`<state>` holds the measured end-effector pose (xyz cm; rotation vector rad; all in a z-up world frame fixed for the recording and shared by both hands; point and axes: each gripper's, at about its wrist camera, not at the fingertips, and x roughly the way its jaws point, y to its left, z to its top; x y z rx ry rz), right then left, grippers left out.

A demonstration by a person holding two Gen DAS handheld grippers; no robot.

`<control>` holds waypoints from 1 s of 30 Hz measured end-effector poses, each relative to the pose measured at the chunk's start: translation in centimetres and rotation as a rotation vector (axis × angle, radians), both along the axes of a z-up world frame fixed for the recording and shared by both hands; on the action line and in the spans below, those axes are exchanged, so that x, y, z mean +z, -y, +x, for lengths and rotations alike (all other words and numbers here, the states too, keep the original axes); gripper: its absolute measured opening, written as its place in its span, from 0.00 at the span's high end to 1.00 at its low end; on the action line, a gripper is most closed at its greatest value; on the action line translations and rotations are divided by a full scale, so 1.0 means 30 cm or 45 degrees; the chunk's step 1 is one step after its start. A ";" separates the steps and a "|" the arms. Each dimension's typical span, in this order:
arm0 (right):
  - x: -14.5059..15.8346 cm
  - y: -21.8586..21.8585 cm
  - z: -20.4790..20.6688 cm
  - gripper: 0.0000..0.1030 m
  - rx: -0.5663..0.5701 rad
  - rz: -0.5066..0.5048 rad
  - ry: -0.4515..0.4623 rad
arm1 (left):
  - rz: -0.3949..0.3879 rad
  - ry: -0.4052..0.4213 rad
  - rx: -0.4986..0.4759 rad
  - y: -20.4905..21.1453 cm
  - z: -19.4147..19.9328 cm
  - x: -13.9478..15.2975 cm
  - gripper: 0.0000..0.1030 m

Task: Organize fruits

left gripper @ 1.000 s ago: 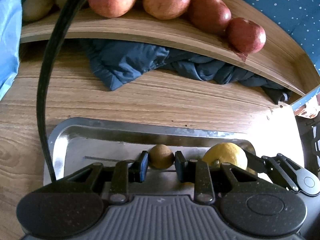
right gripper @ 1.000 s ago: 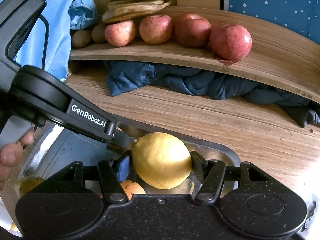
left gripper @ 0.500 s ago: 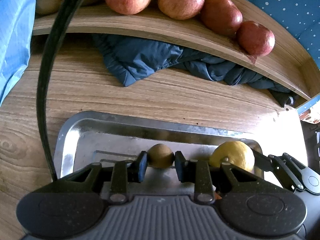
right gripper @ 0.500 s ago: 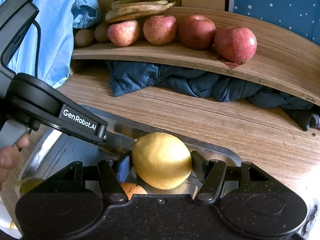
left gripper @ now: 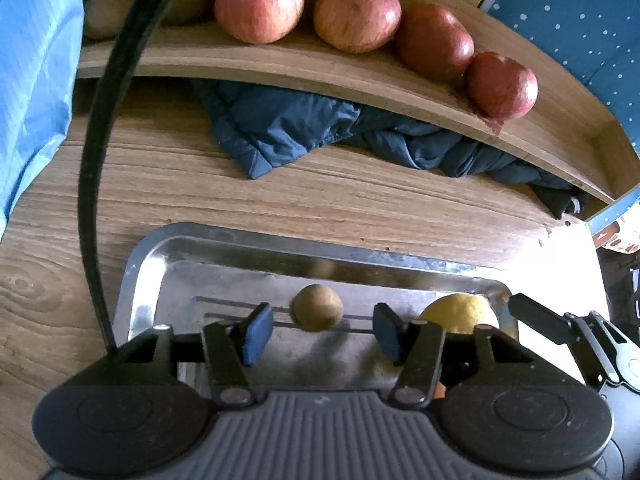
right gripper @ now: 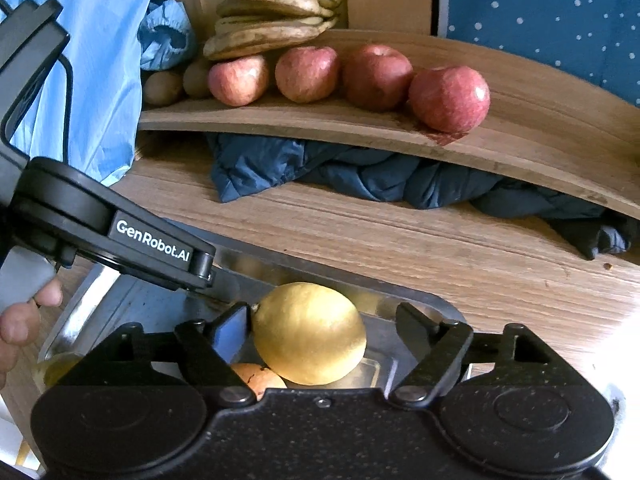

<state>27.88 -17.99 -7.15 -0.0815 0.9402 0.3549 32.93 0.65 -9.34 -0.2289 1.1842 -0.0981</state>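
Along the table's far edge, under the shelf [right gripper: 360,120]: blue jacket [left gripper: 304,128] bunching, apples [right gripper: 308,74] and bananas [right gripper: 276,12] lining up above. Inside the metal tray [left gripper: 248,246]: left gripper [left gripper: 320,330] just opening, released, kiwi [left gripper: 317,307] lying free between its jaws. Near the tray's right end: right gripper [right gripper: 320,330] just opening, lemon [right gripper: 309,333] touching only the left pad.

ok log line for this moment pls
left gripper: jaws just opened, kiwi freed on metal tray | right gripper: jaws just opened, lemon between, far pad clear | hands: steady
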 end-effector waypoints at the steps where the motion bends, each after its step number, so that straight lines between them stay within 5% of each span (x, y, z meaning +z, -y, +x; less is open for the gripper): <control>1: 0.007 0.003 -0.006 0.18 -0.006 -0.003 0.007 | 0.001 0.008 0.003 -0.001 -0.005 0.006 0.37; 17: 0.126 0.048 -0.140 0.04 -0.122 -0.004 0.119 | 0.058 0.123 0.051 -0.032 -0.150 0.100 0.07; 30: 0.190 0.059 -0.289 0.01 -0.169 0.033 0.204 | 0.134 0.167 0.106 -0.066 -0.326 0.138 0.03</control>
